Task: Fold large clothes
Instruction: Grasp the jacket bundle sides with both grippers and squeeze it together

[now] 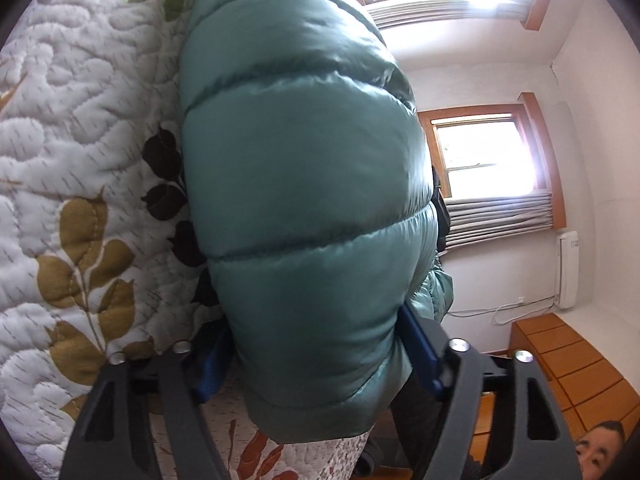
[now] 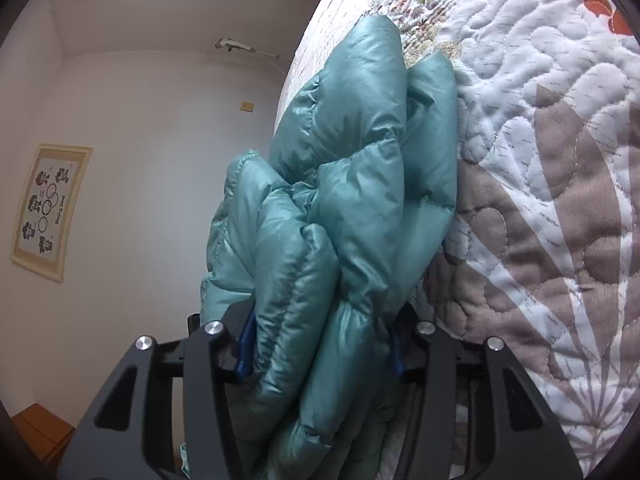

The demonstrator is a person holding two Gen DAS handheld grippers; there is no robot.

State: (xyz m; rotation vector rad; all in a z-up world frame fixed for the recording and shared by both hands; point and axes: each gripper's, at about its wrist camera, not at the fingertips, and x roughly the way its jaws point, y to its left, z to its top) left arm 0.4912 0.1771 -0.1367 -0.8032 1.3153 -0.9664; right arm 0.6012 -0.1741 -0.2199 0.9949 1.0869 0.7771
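jacket: big teal puffer jacket (image 1: 304, 184), lying against the quilted bedspread (image 1: 80, 128) near the bed's edge, already bunched into several layers, so I'd guess we're mid-fold and not at the start

left gripper: left gripper (image 1: 316, 364) has its blue pads spread wide around one fat quilted end of the jacket, squeezing it from both sides, so it's pinching the puffer, not hanging free

right gripper: right gripper (image 2: 320, 352) is clamped over a thick stack of layers, one blue pad on each side of the bundle; looks like the messier end, with loose flaps and a seamed hem sticking out

long axis: in both wrist views the jacket runs straight away from the fingers, up the frame, so each tool holds an end and looks down the length of its own section

which side is the bed: in the left view the quilt sits to the left of the jacket, in the right view it's to the right, with open room on the opposite side each time

who's nearer: honestly can't tell, both are already on the fabric

next move, my guess: carry the held ends over toward the quilt side and lay the fold flat there; puffy fill will want to spring back
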